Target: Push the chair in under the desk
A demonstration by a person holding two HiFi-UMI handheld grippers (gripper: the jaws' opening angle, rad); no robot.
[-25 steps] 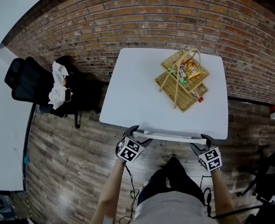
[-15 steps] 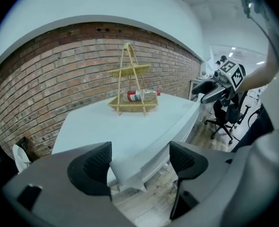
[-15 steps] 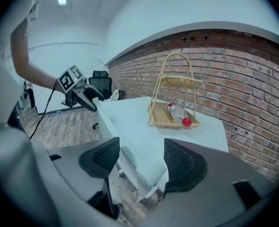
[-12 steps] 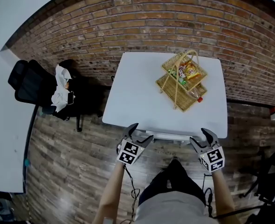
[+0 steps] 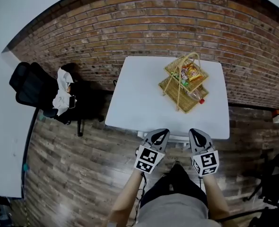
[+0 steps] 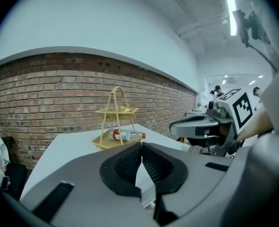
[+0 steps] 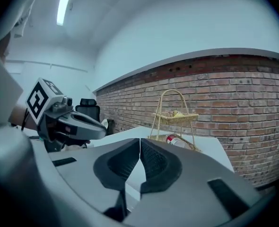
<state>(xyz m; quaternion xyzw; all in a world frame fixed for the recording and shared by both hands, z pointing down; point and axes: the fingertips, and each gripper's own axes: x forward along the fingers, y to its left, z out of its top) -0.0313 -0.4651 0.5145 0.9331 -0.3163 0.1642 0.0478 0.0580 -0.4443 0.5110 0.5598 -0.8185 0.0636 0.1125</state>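
Chair: only a pale strip shows, tucked beneath the near edge of the tabletop, between the two grippers; the rest is hidden under it.
Left gripper: raised at the tabletop's near edge, its jaws just closed and now together with nothing between them.
Right gripper: just beside the left one at the same edge, jaws likewise just closed, together and empty.
Basket: two-tier wicker, standing on the far right part of the tabletop, with snack packets on top and a red-capped bottle lying on its lower tray.
Office chair: black, well to the left by the brick wall, a white cloth draped on it.
Floor: wood planks.
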